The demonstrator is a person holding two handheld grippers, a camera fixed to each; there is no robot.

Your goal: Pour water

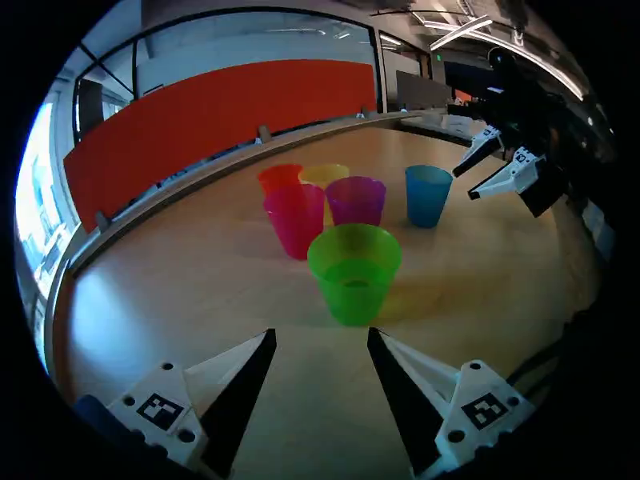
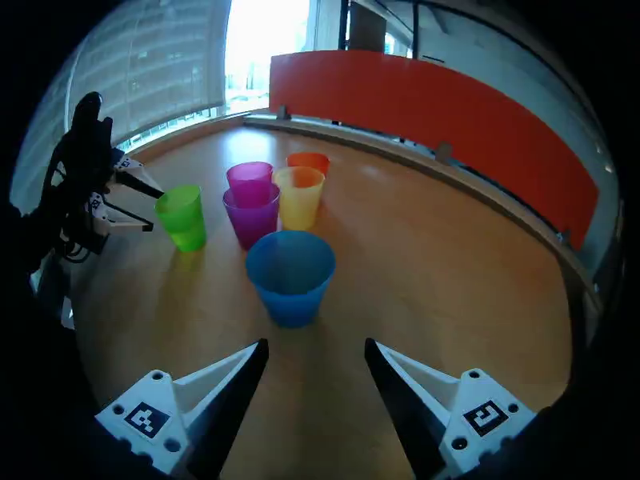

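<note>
— So, what stands on the wooden table [image 1: 200,280]?

— Six plastic cups, all upright. From the left, in the left gripper view: an orange cup [image 1: 280,176] with a pink cup [image 1: 294,220] in front of it, a yellow cup [image 1: 324,172], a green cup [image 1: 354,272] nearest, a purple cup [image 1: 356,200], then a blue cup [image 1: 428,196] a little apart.

— And the grippers?

— The left gripper [image 1: 320,332] is spread wide, holding nothing, pointing at the green cup. The right gripper [image 2: 316,342] is spread too, empty, pointing at the blue cup.
</note>
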